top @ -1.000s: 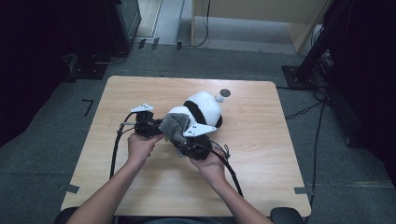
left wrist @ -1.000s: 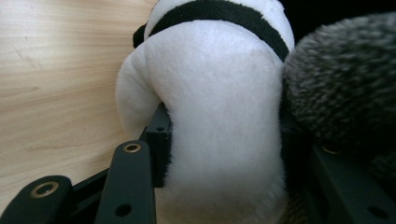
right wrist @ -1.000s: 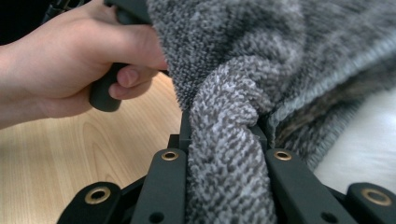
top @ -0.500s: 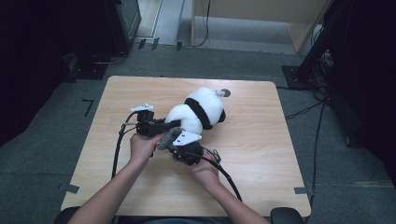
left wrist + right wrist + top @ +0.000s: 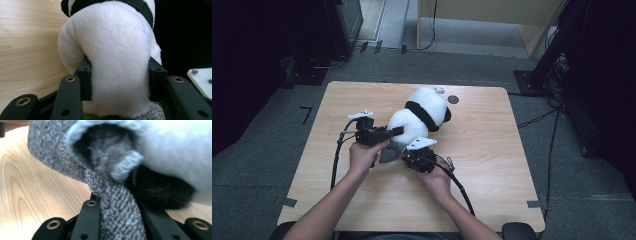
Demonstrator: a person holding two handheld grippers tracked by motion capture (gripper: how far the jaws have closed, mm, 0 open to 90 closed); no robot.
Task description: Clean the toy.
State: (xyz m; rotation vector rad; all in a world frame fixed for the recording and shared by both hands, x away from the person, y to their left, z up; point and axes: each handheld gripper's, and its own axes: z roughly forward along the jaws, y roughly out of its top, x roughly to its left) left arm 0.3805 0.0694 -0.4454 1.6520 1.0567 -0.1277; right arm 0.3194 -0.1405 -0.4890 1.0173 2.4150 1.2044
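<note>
A black-and-white panda plush [image 5: 419, 117] lies on the wooden table [image 5: 492, 165]. My left gripper [image 5: 394, 131] reaches in from the left and is shut on the plush's white rear body [image 5: 117, 45], its pads [image 5: 85, 80] pressed into both sides. A grey knit garment [image 5: 388, 152] hangs at the plush's lower end. My right gripper [image 5: 411, 154] is shut on a fold of that knit [image 5: 117, 217], just below a black paw [image 5: 160, 192] and the garment's opening [image 5: 107, 147].
A dark round spot [image 5: 453, 99] and a small pale object [image 5: 439, 90] sit near the table's far edge. Black cables [image 5: 337, 155] trail from both grippers toward the near edge. Dark stands and furniture ring the table on the grey floor.
My right gripper has sunk toward the table with the grey knit in it, pulling the knit down and left under the plush. The left gripper has stayed put.
</note>
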